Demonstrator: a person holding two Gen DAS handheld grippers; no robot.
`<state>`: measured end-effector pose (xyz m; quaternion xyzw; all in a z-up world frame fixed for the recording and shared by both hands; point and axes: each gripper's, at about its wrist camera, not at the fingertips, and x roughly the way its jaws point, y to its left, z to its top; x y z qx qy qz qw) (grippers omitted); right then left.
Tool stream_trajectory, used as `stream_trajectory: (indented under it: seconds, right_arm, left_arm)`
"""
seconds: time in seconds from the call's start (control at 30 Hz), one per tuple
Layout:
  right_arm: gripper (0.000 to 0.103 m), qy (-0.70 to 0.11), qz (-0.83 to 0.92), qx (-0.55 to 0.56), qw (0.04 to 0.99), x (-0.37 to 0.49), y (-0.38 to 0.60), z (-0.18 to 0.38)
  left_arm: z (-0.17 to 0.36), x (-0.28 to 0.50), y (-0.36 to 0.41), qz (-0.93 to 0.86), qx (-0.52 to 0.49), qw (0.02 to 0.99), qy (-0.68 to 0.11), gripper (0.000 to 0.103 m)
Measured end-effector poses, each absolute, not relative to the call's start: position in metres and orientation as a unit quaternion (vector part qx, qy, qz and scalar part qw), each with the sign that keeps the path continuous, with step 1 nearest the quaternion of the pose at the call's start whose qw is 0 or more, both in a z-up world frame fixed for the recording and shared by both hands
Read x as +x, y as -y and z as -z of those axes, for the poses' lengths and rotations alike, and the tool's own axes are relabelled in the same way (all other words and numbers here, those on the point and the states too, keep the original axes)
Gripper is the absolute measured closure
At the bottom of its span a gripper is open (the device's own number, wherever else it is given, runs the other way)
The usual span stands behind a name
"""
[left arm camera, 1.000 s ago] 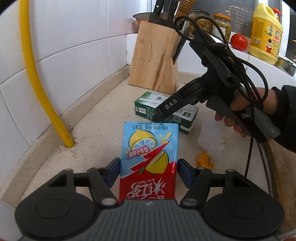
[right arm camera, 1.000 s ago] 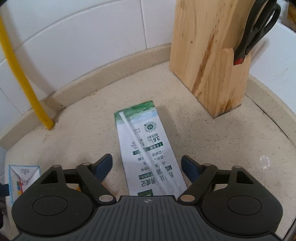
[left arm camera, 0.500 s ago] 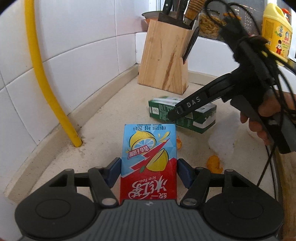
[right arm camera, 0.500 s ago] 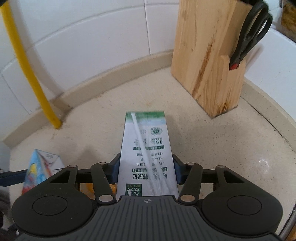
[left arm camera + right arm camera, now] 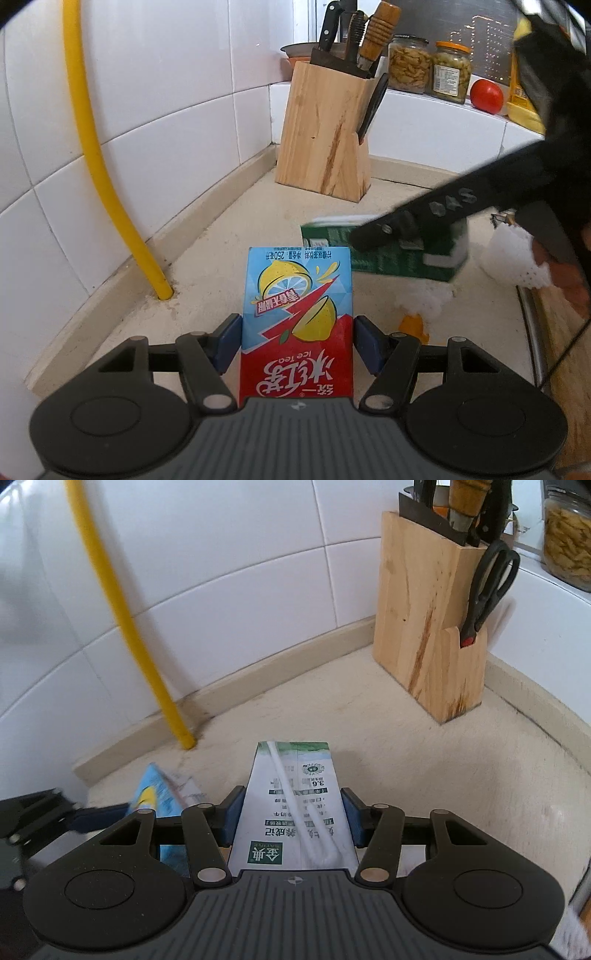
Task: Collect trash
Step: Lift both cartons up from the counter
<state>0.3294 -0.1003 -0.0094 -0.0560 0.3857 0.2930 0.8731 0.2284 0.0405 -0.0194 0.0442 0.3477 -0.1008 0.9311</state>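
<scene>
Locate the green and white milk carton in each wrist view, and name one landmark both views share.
Left wrist: milk carton right of centre, behind the iced tea carton, clamped by the right gripper.
Right wrist: milk carton bottom centre between the blue pads.
Shared landmark: wooden knife block.

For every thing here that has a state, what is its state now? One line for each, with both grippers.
Left gripper: shut on the ice tea carton.
Ice tea carton: held, blue end pointing away.
Right gripper: shut on the milk carton.
Milk carton: held, straw still attached.
Knife block: upright, knives in its slots.
Scissors: stowed in the block, handles up.
Jars: lids on.
</scene>
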Motion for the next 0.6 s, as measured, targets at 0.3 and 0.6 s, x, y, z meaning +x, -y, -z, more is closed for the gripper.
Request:
stream_trajectory:
  seconds: [0.3, 0.6]
  right_arm:
    - [0.042, -0.39, -0.308, -0.051, 0.866, 0.258, 0.129, 0.01]
    - [0.042, -0.437, -0.289, -0.069, 0.849, 0.212, 0.151, 0.035]
  left_arm:
    - [0.024, 0.196, -0.037, 0.108, 0.055, 0.921, -0.37, 0.044]
    - [0.042, 0.186, -0.021, 0.127, 0.087, 0.9, -0.408, 0.043]
